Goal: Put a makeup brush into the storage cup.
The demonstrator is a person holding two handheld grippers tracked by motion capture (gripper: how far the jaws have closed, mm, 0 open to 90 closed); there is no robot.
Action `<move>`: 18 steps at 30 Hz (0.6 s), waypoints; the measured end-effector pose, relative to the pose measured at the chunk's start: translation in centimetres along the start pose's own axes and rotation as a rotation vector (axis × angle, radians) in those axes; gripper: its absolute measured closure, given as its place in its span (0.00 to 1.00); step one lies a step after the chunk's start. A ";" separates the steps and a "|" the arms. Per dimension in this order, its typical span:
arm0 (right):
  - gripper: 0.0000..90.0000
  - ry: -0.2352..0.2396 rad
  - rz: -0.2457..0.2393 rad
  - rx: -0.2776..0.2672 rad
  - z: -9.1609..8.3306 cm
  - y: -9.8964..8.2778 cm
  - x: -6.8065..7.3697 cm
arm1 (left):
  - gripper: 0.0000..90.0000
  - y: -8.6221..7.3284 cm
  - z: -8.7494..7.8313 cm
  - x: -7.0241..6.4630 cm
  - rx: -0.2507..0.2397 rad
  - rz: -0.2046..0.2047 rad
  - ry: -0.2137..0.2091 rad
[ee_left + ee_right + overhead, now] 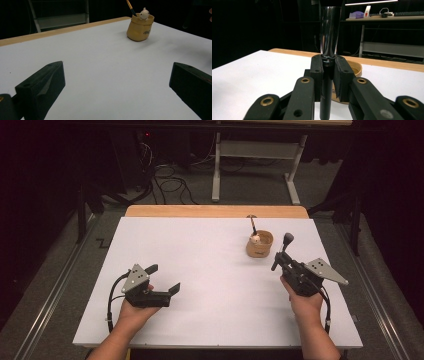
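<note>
One brush [283, 251] upright, handle down, in right tongs [280, 258].

My surface [200, 270] is a white sheet over a wooden top, whose bare wood shows as a strip [215, 211] along the far edge. On it, far right, stands a small tan pouch-shaped holder [259, 244] with a brush [253, 224] and a little white figure [144, 13] inside.

The brush [329, 37] I hold stands upright, black handle below a shiny metal ferrule, just beside the tan cup [260, 245].
</note>
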State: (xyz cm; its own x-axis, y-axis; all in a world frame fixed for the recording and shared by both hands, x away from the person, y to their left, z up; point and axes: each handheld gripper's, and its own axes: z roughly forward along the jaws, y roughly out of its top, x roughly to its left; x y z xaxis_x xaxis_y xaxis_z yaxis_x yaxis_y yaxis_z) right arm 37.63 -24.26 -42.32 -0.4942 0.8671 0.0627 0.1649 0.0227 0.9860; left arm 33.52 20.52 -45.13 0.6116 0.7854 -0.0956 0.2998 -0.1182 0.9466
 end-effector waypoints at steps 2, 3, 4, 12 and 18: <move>0.89 -0.005 0.004 -0.005 0.2 0.1 0.0 | 0.02 0.0 0.0 0.0 0.002 -0.001 0.000; 0.89 -0.005 0.008 -0.006 0.4 0.2 -0.1 | 0.02 0.0 0.0 0.1 0.002 -0.002 0.001; 0.89 -0.007 0.016 -0.006 0.6 0.2 -0.1 | 0.02 0.0 -0.1 0.1 0.003 -0.001 0.001; 0.89 -0.038 0.001 0.013 2.7 1.1 -0.7 | 0.02 0.0 -0.1 0.1 0.001 0.004 -0.002; 0.89 -0.047 -0.005 0.024 4.1 1.8 -0.9 | 0.02 0.0 -0.2 0.1 -0.006 0.000 -0.003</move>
State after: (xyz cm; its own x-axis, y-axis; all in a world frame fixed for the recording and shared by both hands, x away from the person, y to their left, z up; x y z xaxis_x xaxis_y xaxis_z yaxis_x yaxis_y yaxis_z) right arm 41.88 -22.94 -41.28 -0.4543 0.8895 0.0500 0.1835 0.0385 0.9823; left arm 33.46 20.66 -45.07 0.6141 0.7833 -0.0965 0.2955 -0.1148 0.9484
